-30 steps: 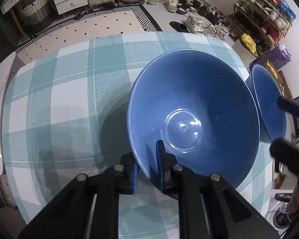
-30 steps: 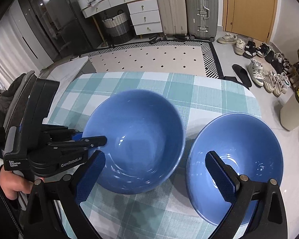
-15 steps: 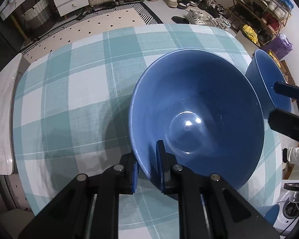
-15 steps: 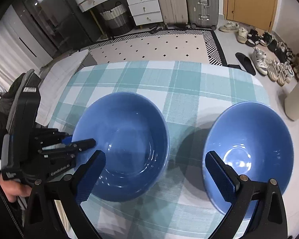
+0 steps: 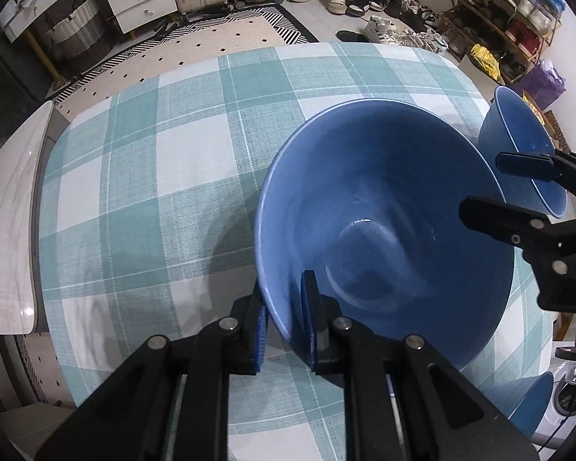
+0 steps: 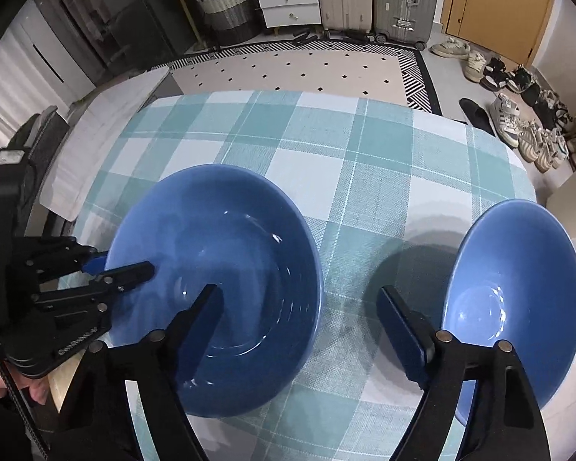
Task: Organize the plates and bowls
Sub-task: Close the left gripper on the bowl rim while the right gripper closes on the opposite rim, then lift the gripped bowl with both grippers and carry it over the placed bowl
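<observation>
Pinching rim of near bowl (image 5: pixel 384 230) with my left gripper (image 5: pixel 286 322), one pad inside wall, one outside, for carry over checked tablecloth (image 5: pixel 153 161). My right gripper (image 6: pixel 299 322) unclenched, jaws just narrowing, nothing between. Second bowl (image 6: pixel 514 299) sits apart on right, likely stacking target.

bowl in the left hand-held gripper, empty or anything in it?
Empty. The held blue bowl shows a bare glossy inside down to its base ring in both wrist views; only the left hand-held gripper's inner finger reaches inside its rim.
</observation>
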Demonstrator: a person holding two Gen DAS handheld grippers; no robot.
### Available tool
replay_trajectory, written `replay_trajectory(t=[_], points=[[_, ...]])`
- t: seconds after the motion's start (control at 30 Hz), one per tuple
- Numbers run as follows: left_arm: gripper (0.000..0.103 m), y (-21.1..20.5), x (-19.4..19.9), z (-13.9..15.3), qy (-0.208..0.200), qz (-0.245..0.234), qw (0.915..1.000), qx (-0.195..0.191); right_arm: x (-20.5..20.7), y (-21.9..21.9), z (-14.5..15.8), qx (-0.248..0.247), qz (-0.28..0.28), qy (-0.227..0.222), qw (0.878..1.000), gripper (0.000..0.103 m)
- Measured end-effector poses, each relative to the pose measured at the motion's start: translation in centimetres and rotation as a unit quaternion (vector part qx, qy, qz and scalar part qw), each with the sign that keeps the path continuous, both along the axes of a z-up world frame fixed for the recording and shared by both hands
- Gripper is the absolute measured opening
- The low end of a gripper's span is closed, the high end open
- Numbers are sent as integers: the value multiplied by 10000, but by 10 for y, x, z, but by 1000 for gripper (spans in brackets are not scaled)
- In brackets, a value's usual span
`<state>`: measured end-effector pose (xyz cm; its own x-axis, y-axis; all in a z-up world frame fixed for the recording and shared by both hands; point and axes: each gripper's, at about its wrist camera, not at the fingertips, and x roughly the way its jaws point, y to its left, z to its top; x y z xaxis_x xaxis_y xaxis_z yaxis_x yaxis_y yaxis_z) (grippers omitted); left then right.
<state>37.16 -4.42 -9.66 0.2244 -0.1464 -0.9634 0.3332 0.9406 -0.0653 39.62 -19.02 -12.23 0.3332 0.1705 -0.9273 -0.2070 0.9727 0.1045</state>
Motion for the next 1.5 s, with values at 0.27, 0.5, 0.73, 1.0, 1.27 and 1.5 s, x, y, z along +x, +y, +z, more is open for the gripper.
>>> replay_trajectory(t=[0.27,0.5,0.73,1.0,1.27,1.5], points=[[14,1,-1,0,8,-36,10000,-12,-1,4,-12,10,126,227,9997,59],[14,2,-1,-1,96,-34,9999,-77,-1,-3,-16,268,-33,411,9988,34],[14,2,0,0,177,-33,9998,-20,-5,0,-15,285,16,453,9986,21],[14,3,-5,10,113,-13,9999,-50,-10,-3,-8,296,-78,393,9988,18],[14,-1,-17,21,51,-54,9999,-84,-24,-8,7,301,-196,271,9990,18],[14,-5,-33,34,5,-77,9998,-169,-42,-13,23,327,-239,185,9990,18]])
